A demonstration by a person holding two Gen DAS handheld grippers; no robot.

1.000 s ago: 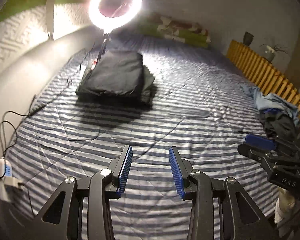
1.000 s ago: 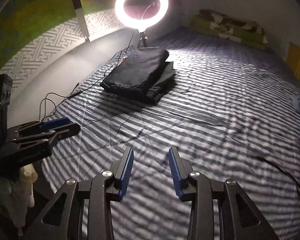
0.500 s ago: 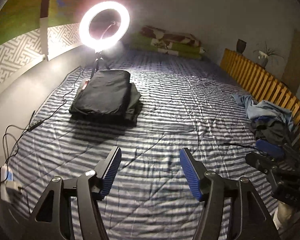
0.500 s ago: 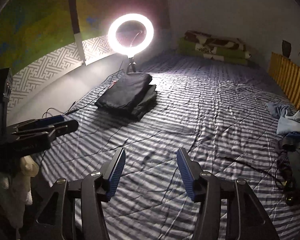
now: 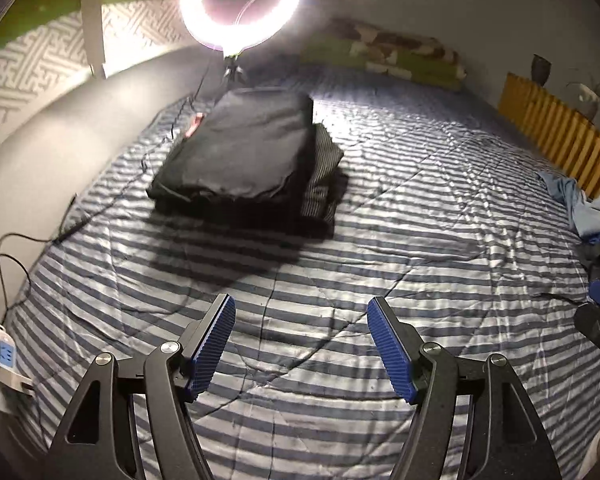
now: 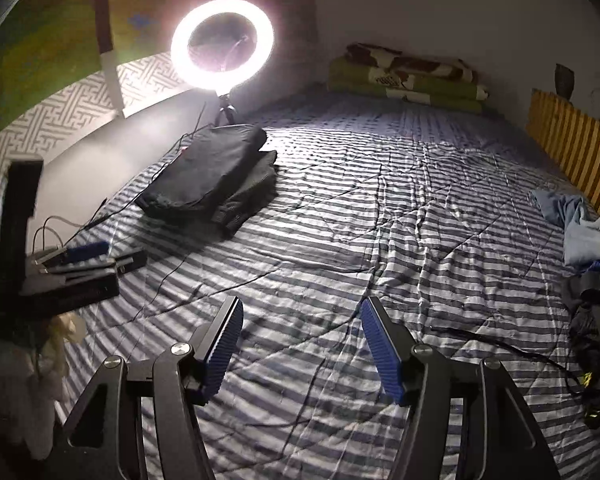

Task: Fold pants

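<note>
With both the left gripper [image 5: 301,340] and right gripper [image 6: 302,346] just spreading empty over the striped bed [image 5: 420,208], the person is standing between garments: folded pants [image 5: 240,156] sit stacked by the ring light [image 5: 240,0], so the next move probably calls for reaching the crumpled clothes [image 6: 580,224] at the right edge.

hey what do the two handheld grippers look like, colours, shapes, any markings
Both match. The left gripper and right gripper have black angular linkage arms with triangular cut-outs and round silver pivot screws. Each finger ends in a long, flat, ribbed blue pad. No markings or cables show on them, and no sleeve is clearly visible.
</note>
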